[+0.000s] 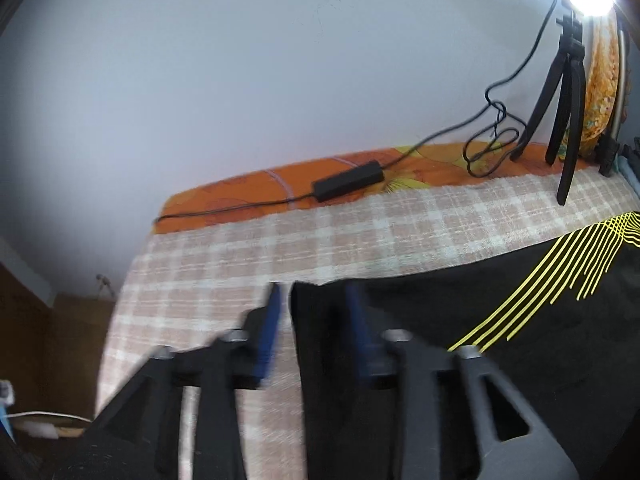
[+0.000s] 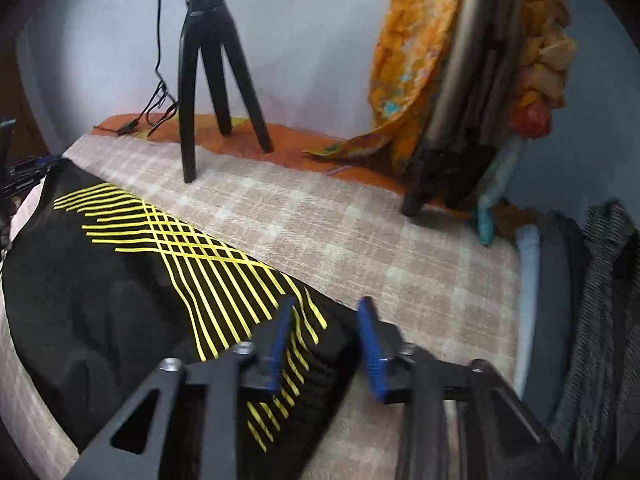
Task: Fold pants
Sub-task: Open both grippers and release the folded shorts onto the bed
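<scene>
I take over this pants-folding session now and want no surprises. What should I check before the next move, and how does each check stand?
1. Left gripper open: ok; its jaws straddle the pants' end.
2. Right gripper open: ok; its jaws straddle the other end.
3. Black pants lying flat on the checked blanket: ok, slight ripples.
4. Fabric already pinched: not ok, neither has closed.
5. Tripod away from the pants: ok.
6. Near edge of the pants: cannot tell, out of view.

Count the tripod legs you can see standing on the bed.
3, all on the black tripod by the wall: the near leg stands on the checked blanket, the other two on the orange sheet behind it. None appears hidden.
</scene>
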